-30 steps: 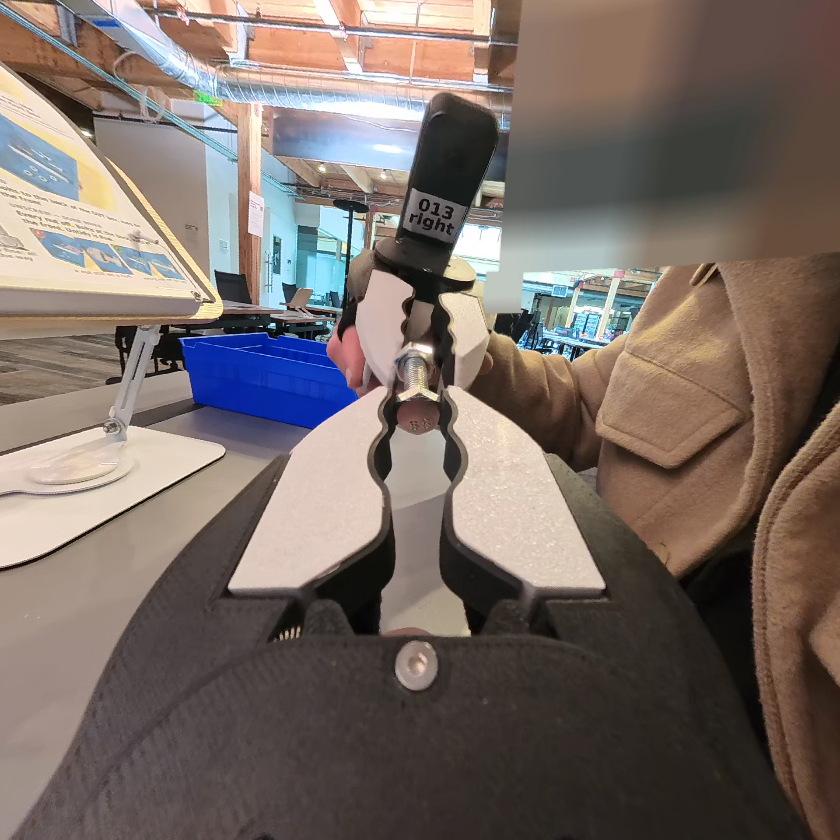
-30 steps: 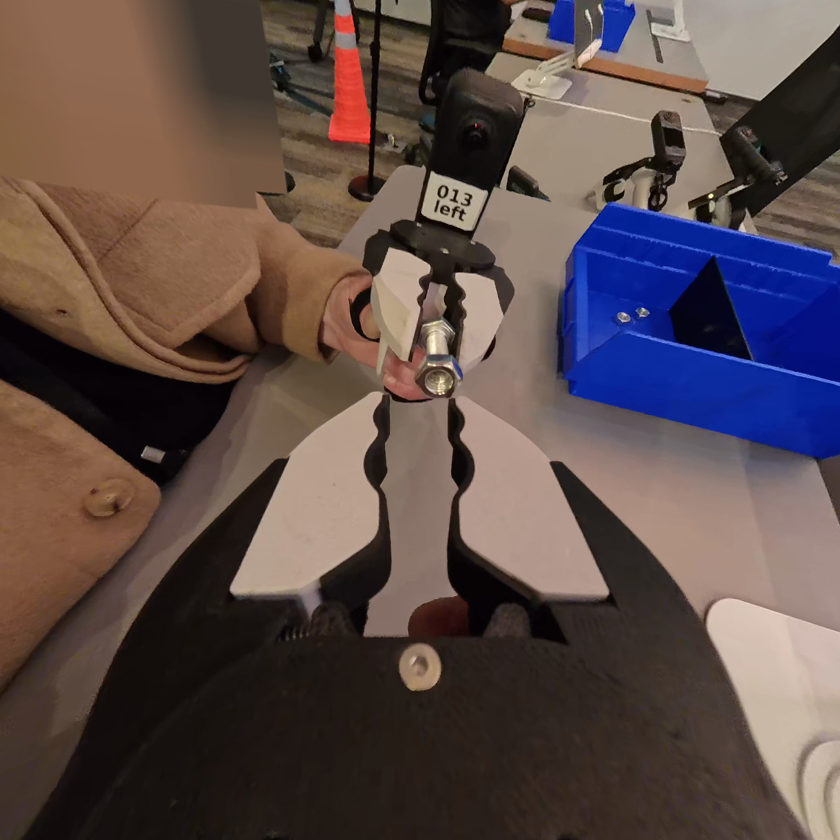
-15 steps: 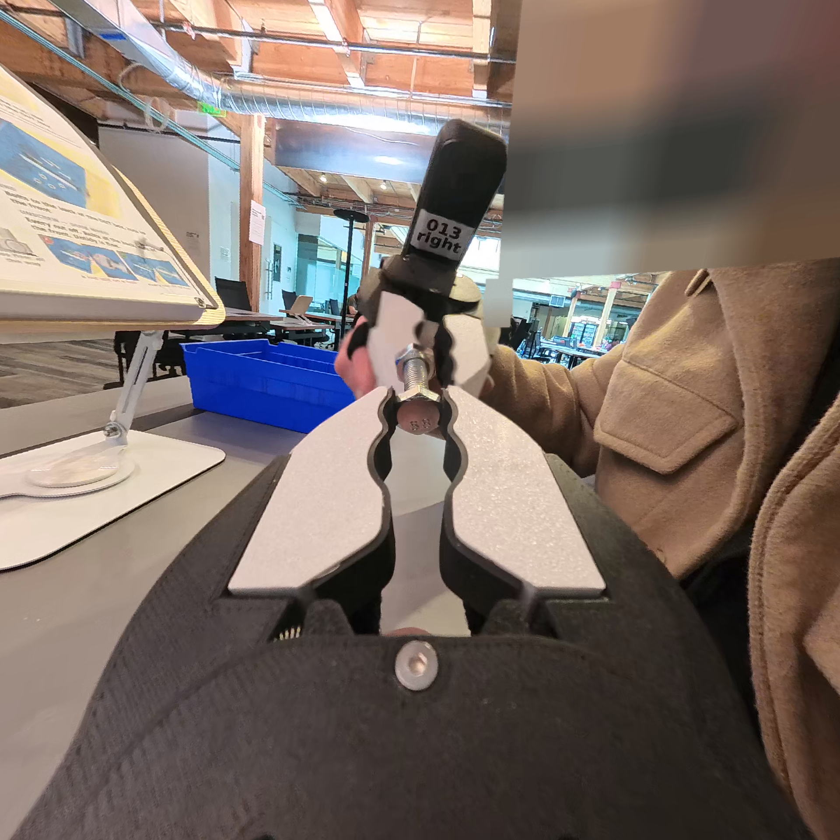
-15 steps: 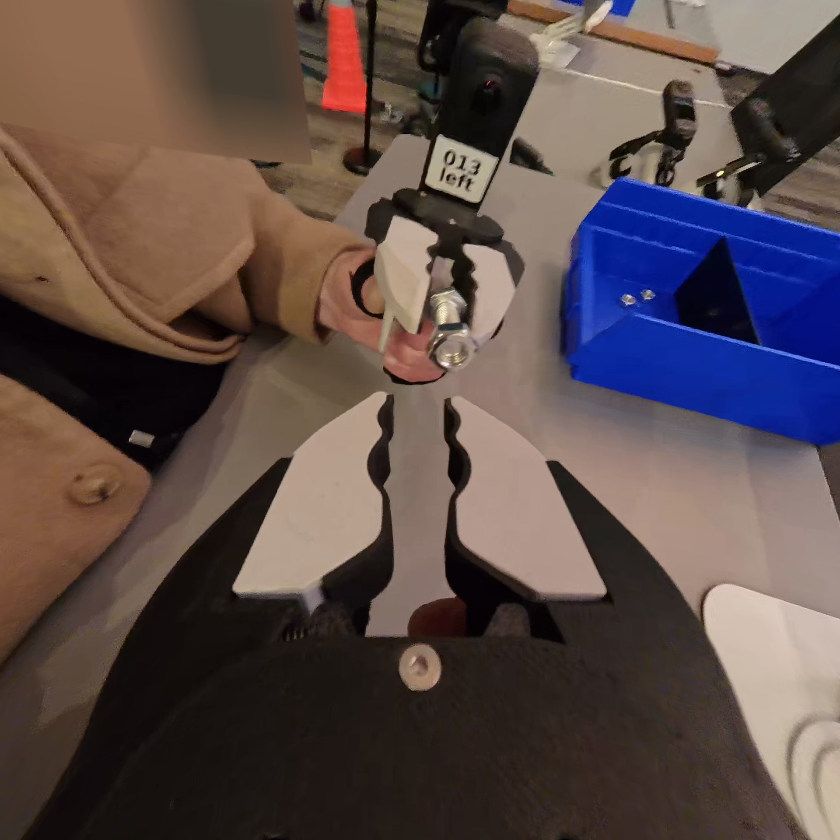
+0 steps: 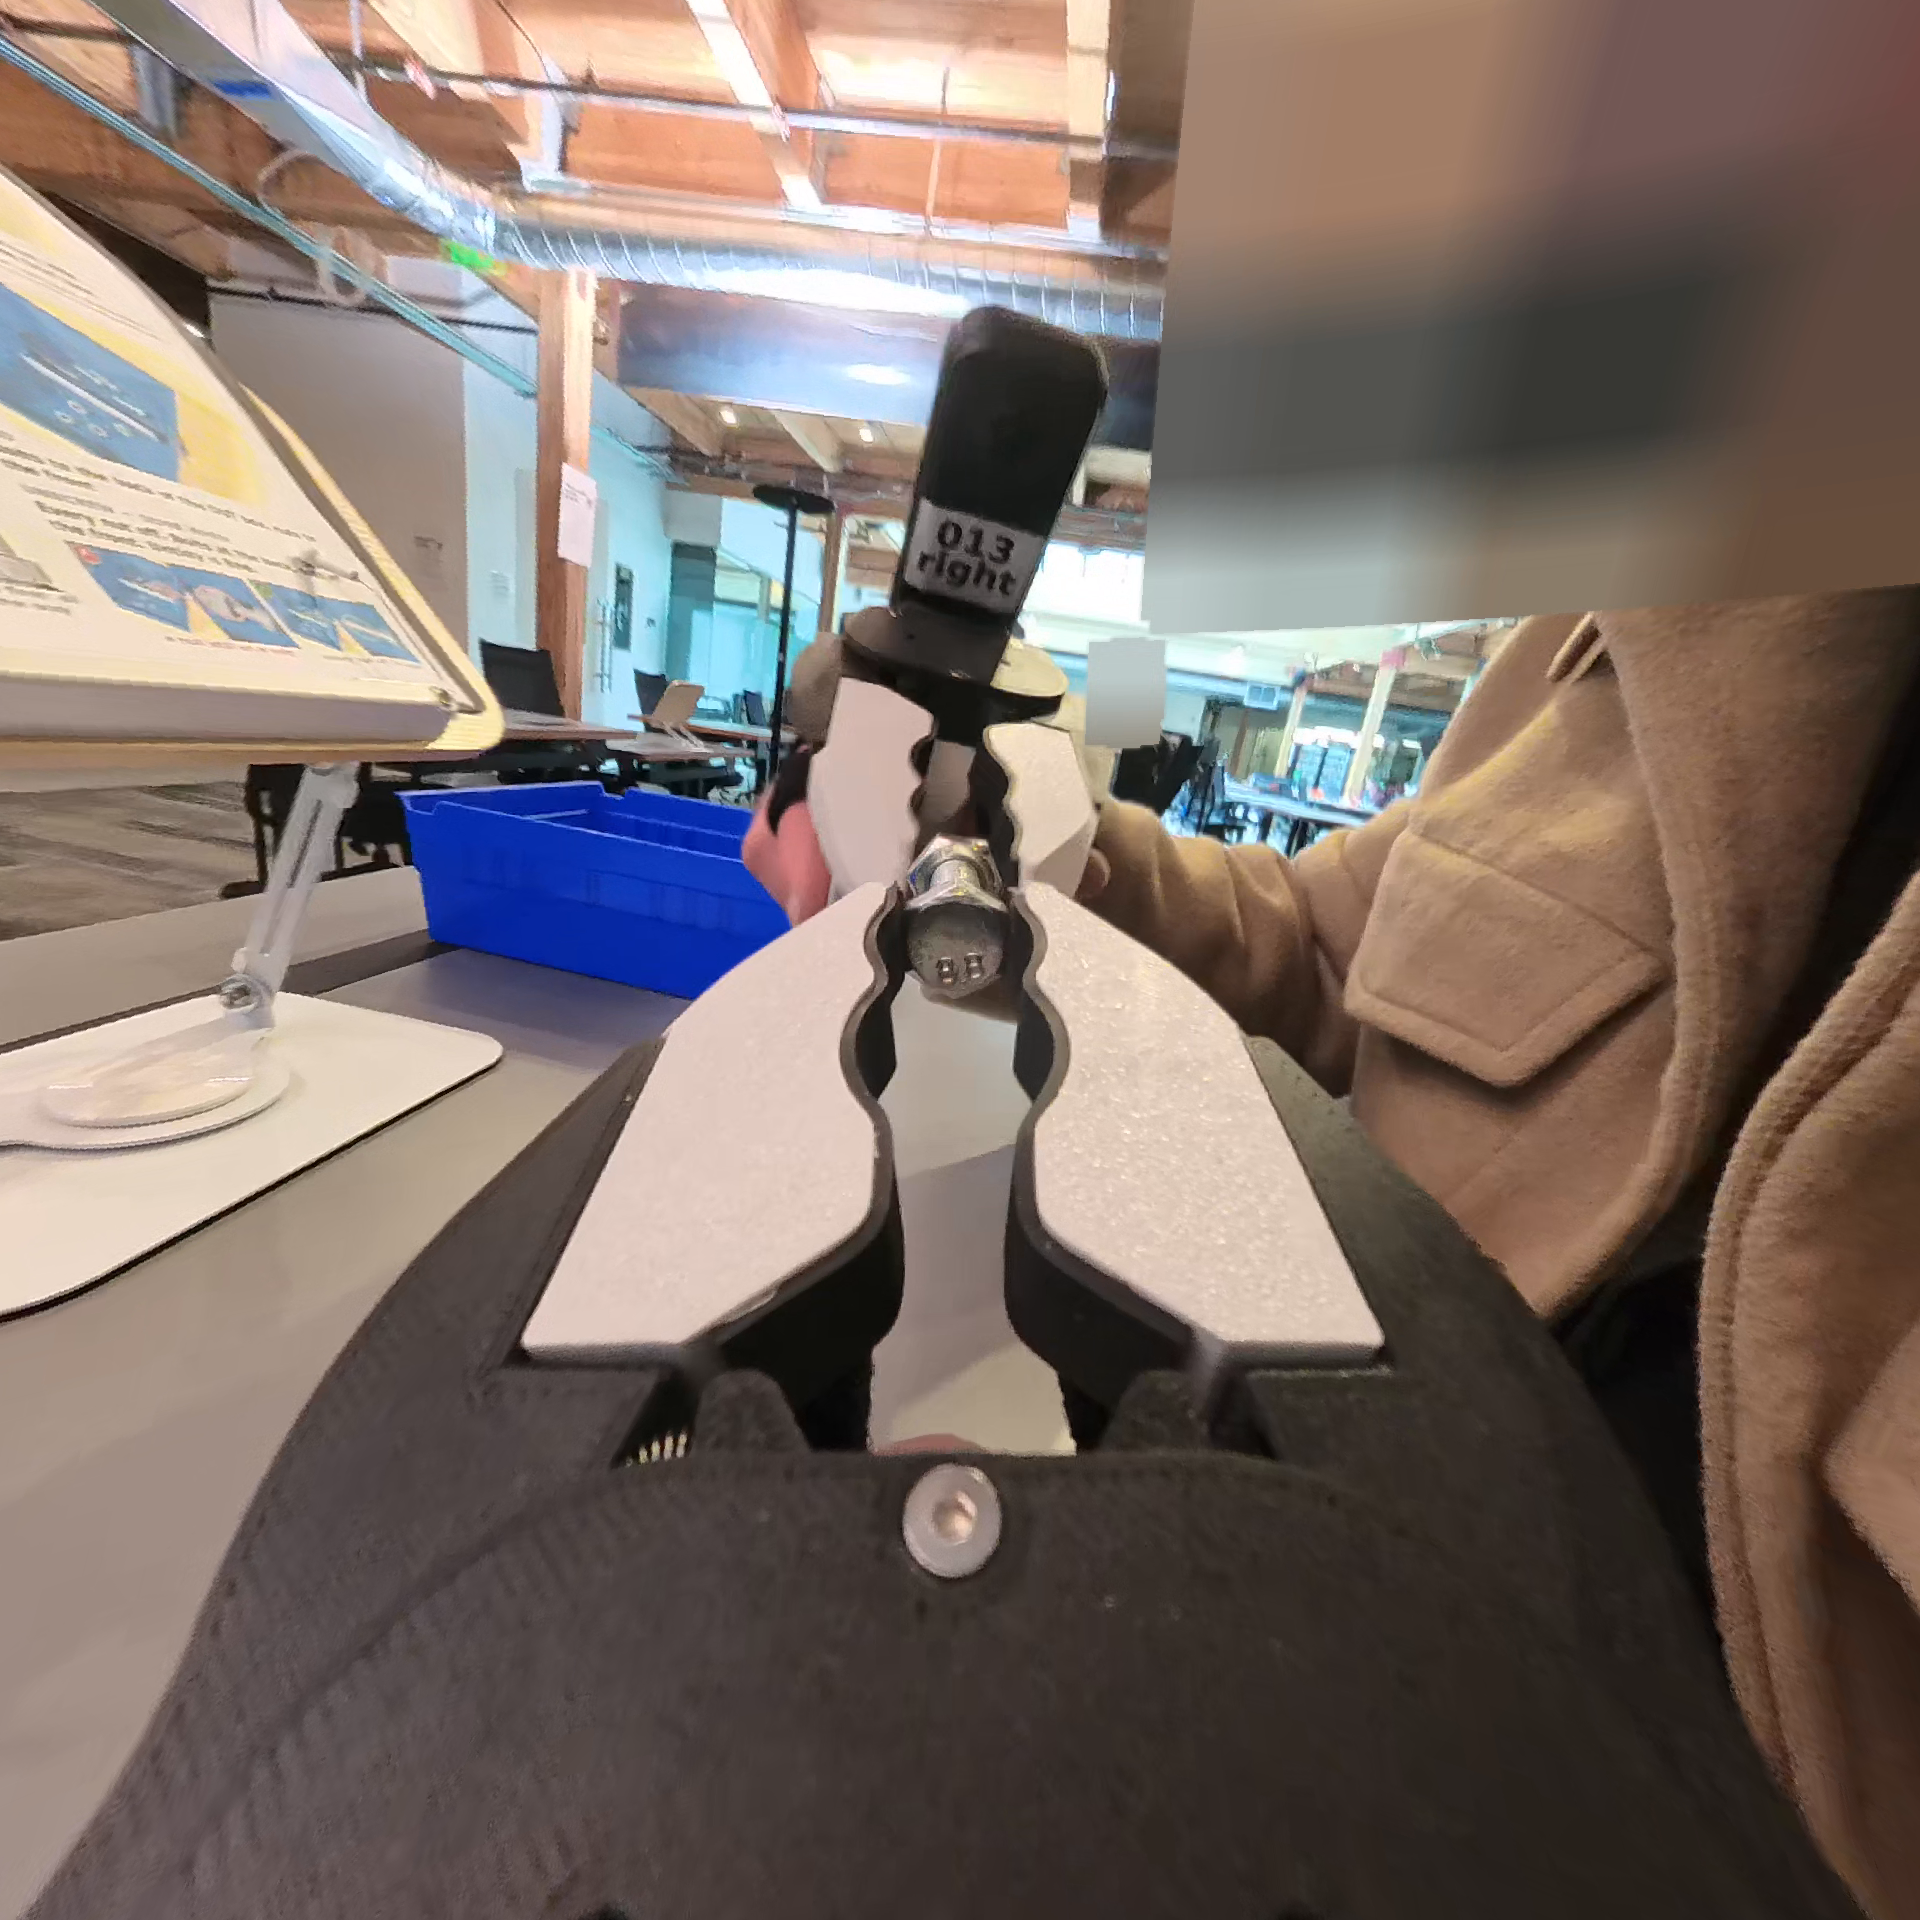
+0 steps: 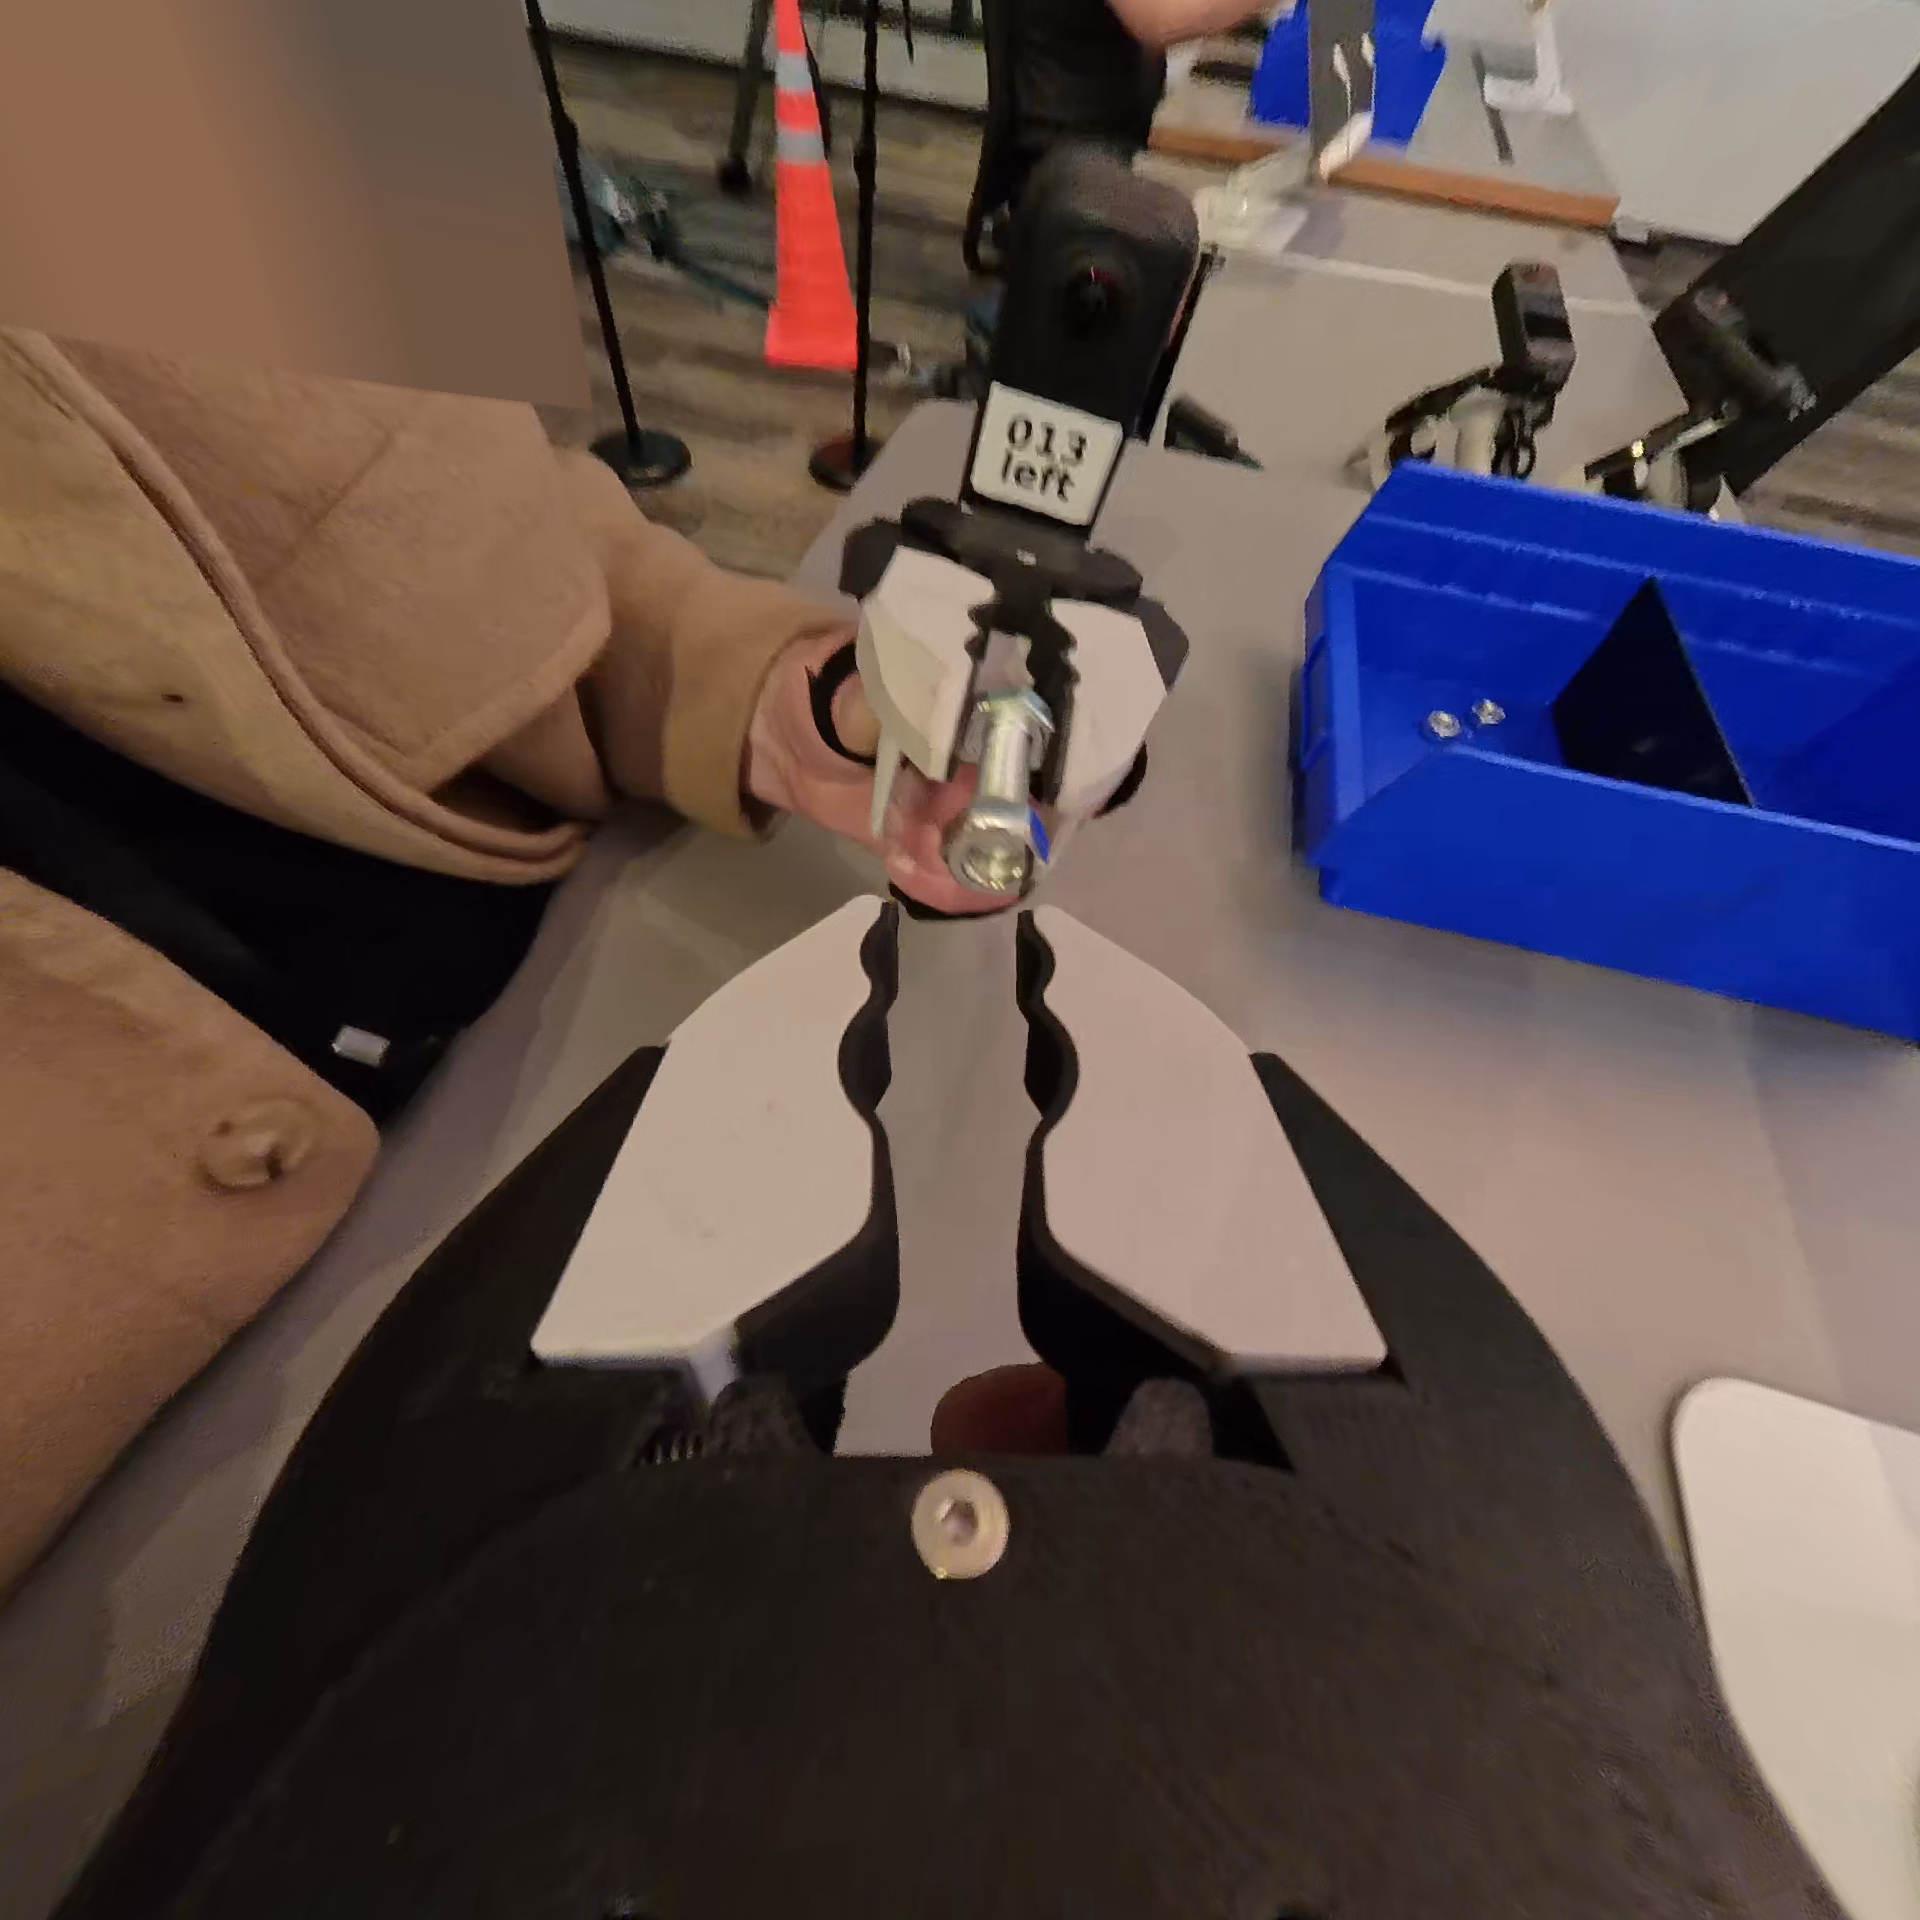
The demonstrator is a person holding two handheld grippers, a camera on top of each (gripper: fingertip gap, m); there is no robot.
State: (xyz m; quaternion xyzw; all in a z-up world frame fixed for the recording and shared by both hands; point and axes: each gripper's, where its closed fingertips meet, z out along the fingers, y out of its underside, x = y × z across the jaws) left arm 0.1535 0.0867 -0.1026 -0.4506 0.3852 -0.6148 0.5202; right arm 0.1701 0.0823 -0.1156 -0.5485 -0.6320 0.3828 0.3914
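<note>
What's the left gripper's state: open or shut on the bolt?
Shut on the bolt: the left gripper clamps both sides of its hex head. The right wrist view shows the threaded end, with a nut, sticking out.

1. A blue bin sits near the grey table's far edge, a black divider inside.
2. Two small nuts lie in its left compartment.
3. A white stand base rests at the table's left edge, bearing a tilted printed sheet.
4. An orange cone stands on the floor beyond.
</note>
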